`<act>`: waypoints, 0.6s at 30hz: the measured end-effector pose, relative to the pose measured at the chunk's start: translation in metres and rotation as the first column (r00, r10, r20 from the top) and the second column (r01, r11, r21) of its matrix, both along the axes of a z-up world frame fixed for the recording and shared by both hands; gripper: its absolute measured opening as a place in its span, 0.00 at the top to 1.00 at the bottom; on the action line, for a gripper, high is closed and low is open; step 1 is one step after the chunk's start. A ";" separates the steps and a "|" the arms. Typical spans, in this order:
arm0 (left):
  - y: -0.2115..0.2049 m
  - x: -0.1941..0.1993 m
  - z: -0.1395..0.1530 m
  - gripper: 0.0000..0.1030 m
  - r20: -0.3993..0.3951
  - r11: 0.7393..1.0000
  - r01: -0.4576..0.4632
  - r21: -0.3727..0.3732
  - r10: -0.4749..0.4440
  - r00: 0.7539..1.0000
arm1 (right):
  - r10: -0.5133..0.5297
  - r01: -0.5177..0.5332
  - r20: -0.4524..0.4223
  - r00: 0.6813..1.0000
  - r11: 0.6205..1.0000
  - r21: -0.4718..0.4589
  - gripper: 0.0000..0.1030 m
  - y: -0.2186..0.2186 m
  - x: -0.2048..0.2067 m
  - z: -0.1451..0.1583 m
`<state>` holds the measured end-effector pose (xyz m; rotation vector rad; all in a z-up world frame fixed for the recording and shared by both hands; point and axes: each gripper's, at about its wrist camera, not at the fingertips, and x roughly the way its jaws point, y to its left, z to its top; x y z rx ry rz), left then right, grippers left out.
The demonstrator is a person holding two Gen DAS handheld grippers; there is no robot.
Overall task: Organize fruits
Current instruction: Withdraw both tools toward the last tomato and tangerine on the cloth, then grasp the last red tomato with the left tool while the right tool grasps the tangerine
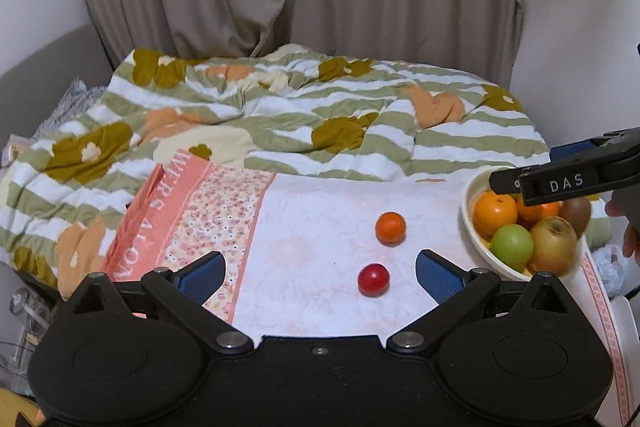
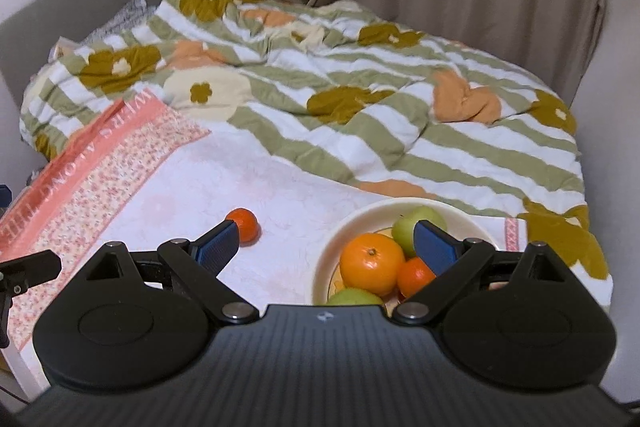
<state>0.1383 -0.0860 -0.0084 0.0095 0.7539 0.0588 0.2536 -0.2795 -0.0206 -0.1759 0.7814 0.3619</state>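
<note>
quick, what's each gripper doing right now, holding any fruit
Left gripper: open wide, holding nothing; the red fruit lies on the cloth beyond its fingers.
Right gripper: open, holding nothing, above the bowl of fruit.

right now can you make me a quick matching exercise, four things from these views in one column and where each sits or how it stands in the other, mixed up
Things:
1. red fruit
2. green apple
3. left gripper
4. striped quilt

Places or states:
A. in the cream bowl
B. bunched up behind the pink cloth
C. loose on the pink cloth, nearest the left wrist camera
D. jaws wide open, nothing between them

Pairs: 1-C, 2-A, 3-D, 4-B
</note>
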 end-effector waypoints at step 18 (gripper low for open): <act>-0.001 0.082 -0.092 0.32 -0.178 0.972 0.197 -0.126 -0.218 0.960 | 0.197 -0.209 -0.131 0.972 0.974 -0.083 0.00 0.061 0.079 -0.073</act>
